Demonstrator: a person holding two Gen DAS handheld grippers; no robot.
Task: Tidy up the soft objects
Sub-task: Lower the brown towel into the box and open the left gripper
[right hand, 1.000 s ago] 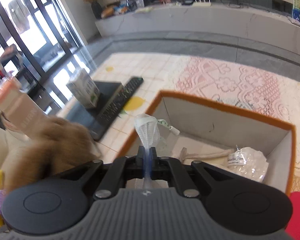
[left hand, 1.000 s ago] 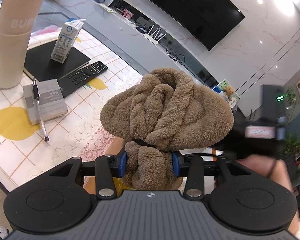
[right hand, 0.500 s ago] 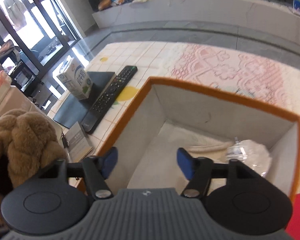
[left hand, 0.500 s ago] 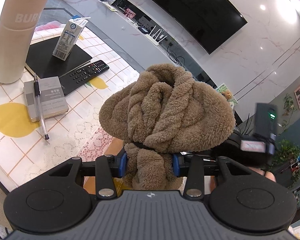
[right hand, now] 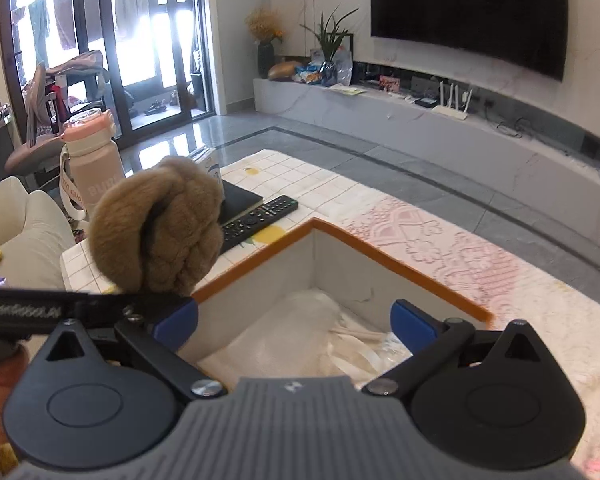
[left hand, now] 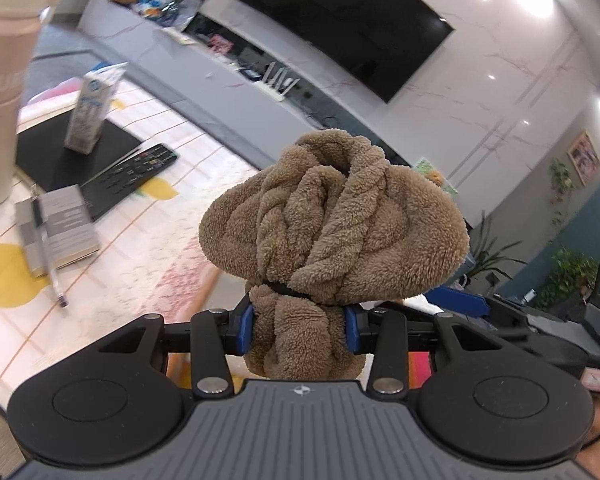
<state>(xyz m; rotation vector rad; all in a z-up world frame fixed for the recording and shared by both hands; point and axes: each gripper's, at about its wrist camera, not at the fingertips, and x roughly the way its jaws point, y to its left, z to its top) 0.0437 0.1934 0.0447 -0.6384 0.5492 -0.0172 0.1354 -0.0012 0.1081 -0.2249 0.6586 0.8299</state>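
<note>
One plush bundle (left hand: 332,232), one box (right hand: 380,256)

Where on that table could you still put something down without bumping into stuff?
The tablecloth is bare on its pink lace stretch beyond the orange-rimmed box, toward the TV side. It is crowded near the remote, black book, milk carton and bottle. The box floor already holds pale bags.

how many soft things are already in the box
2 that I can make out: a clear plastic-wrapped bundle toward the left, and a cream cloth piece beside it on the right. The box floor is partly hidden, so more may lie there.
</note>
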